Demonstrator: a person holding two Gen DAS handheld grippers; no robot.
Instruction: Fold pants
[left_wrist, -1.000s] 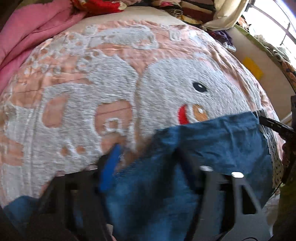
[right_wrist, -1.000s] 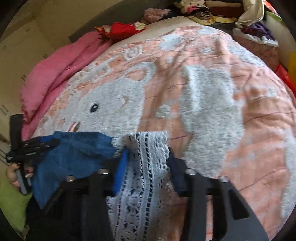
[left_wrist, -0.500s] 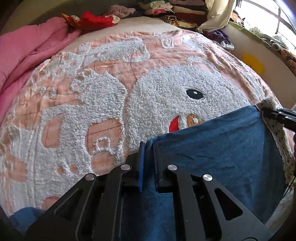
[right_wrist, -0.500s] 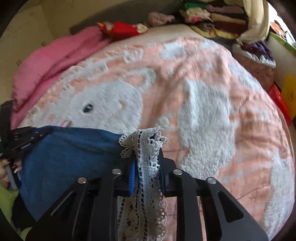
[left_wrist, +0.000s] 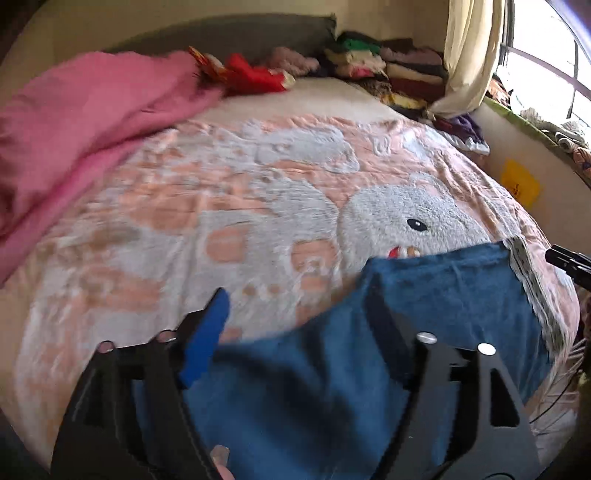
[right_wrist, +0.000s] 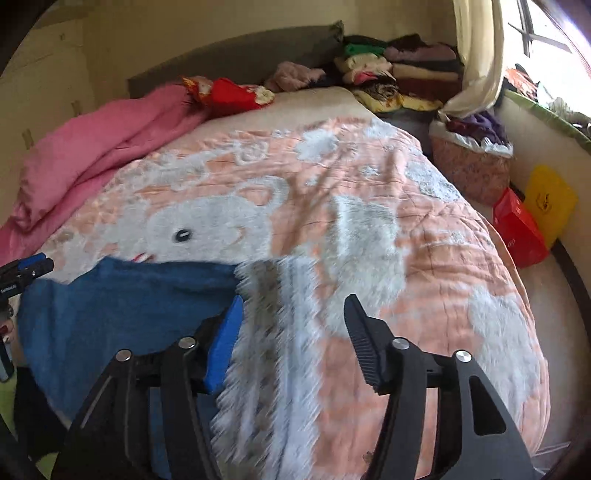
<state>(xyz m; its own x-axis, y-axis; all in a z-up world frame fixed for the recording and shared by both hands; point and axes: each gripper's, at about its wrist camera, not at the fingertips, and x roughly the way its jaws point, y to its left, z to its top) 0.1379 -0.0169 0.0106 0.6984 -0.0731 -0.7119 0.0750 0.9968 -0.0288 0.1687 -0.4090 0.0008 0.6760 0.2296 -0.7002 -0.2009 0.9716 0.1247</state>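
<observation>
Soft, limp blue pants (left_wrist: 436, 295) with lace hem (right_wrist: 273, 332) spread lower right on the bedspread (left_wrist: 221, 206), best pinched at hem corners; left gripper (left_wrist: 295, 306) and right gripper (right_wrist: 291, 314) both opening, gripping nothing.

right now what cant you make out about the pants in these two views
- Near end of the blue pants: left wrist view, hidden behind the left gripper and cut by the bottom edge.
- Lace trim pattern: right wrist view, motion blur, between the right gripper opening fingers.
- Fold layers: neither view shows them.
</observation>
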